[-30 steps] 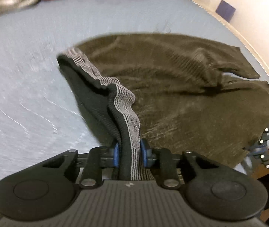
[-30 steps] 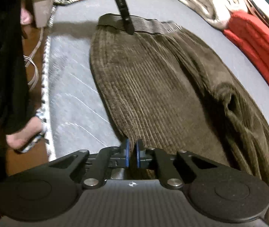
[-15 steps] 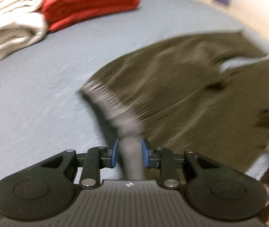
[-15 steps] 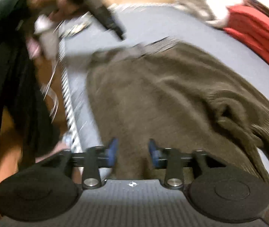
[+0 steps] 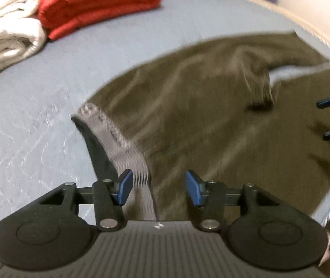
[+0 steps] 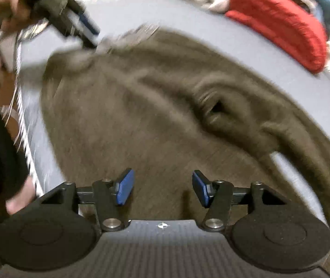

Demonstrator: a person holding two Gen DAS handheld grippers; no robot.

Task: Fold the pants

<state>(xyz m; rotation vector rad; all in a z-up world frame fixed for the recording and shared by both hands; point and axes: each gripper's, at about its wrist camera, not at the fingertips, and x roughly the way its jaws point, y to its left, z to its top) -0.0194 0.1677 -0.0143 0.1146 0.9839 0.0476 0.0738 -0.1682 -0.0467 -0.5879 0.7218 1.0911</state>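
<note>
The pants (image 5: 211, 115) lie spread and rumpled on the bed (image 5: 37, 106). Their waistband (image 5: 128, 153) runs between the left gripper (image 5: 159, 186) fingers, which have just been opening, unpressed. The right gripper (image 6: 162, 188) has likewise just been opening over the fabric, gripping nothing.

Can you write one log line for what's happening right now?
pants: flat on bed | left gripper: just opened, waistband released | right gripper: just opened

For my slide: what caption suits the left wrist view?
Left tool open over the brown pants' striped waistband on the grey mattress.
</note>
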